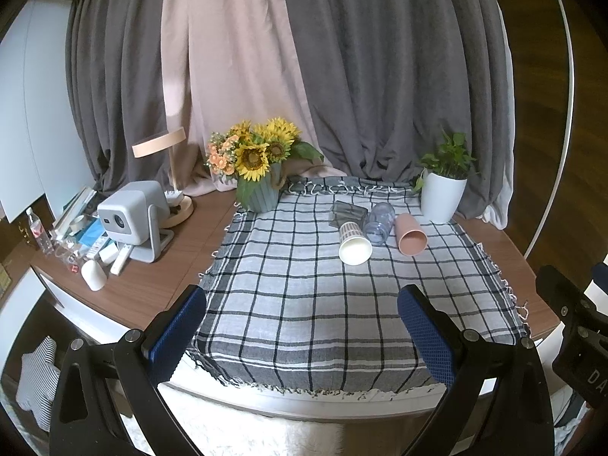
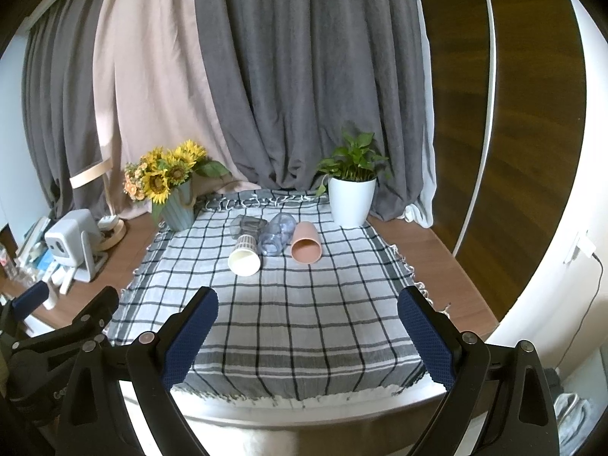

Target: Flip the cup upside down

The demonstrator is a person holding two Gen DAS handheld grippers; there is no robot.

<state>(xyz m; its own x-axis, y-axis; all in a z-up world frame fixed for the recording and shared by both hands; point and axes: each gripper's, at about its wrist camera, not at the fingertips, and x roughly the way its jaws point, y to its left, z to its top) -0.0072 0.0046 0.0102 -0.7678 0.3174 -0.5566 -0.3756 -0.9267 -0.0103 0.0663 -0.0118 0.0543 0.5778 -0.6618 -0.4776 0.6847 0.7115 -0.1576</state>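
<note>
Several cups lie on their sides on the checked cloth [image 1: 304, 304] [image 2: 296, 311] at the far middle. A white paper cup [image 1: 354, 245] [image 2: 245, 256] has its mouth toward me. Next to it lie a clear bluish cup [image 1: 378, 224] [image 2: 277, 233], a pink cup [image 1: 410, 235] [image 2: 306, 247] and a dark clear glass [image 1: 347, 212] [image 2: 249, 225] behind. My left gripper [image 1: 302, 326] is open and empty above the table's near edge. My right gripper [image 2: 307, 328] is open and empty, well short of the cups.
A sunflower vase [image 1: 262, 190] [image 2: 178, 209] stands at the cloth's far left corner and a white plant pot [image 1: 442, 197] [image 2: 351, 201] at the far right. A projector [image 1: 133, 216] [image 2: 70, 239], a lamp [image 1: 167, 148] and small clutter sit on the left. Curtains hang behind.
</note>
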